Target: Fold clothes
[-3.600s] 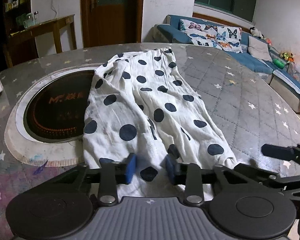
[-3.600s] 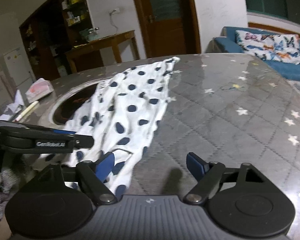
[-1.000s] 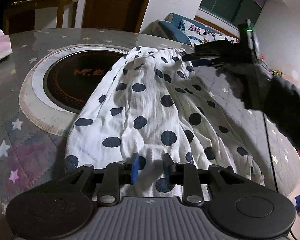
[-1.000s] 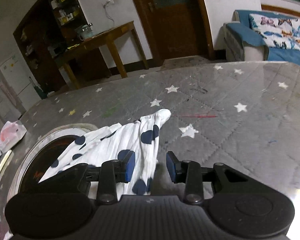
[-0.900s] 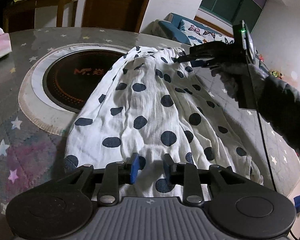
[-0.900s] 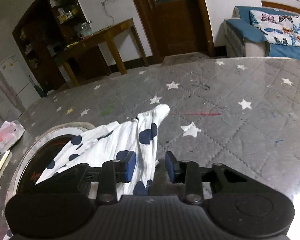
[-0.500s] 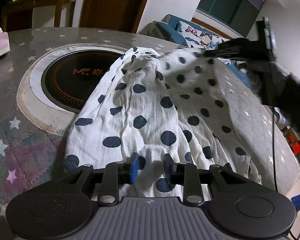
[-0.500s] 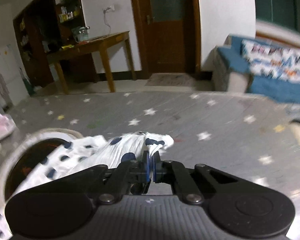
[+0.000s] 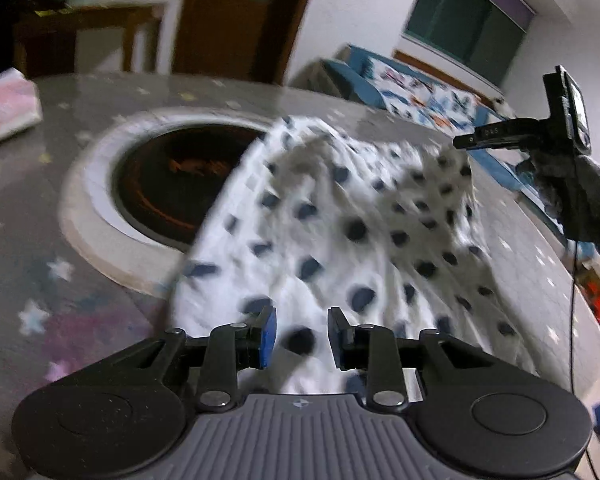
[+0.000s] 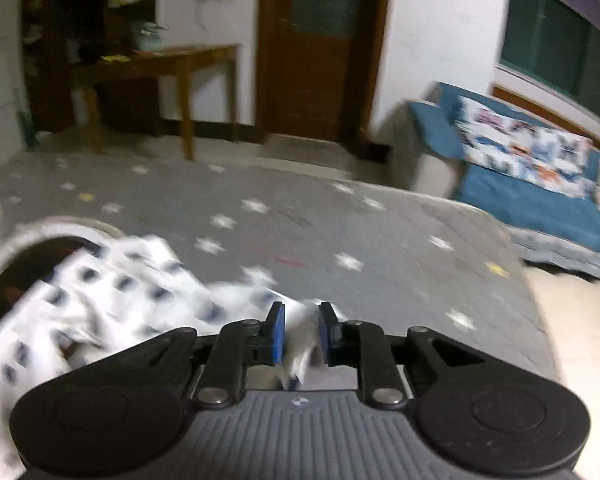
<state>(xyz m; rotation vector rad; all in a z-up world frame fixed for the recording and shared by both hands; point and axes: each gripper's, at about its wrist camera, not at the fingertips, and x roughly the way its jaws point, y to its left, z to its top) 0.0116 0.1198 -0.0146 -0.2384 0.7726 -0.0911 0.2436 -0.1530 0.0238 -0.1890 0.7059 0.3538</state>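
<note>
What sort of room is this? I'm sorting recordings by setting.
Probably a home living room: a blue sofa with butterfly-print cushions, a brown wooden door, and a grey star-patterned round table holding the white polka-dot garment.

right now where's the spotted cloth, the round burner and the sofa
spotted cloth [image 9: 352, 248], left wrist view, middle of the fabric
round burner [image 9: 168, 184], left wrist view, dark glass centre
sofa [image 10: 540, 200], right wrist view, blue seat cushion

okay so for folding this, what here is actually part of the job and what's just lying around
Part of the job:
polka-dot garment
left gripper
right gripper

Just lying about:
round cooktop inset
pink packet
blue sofa
</note>
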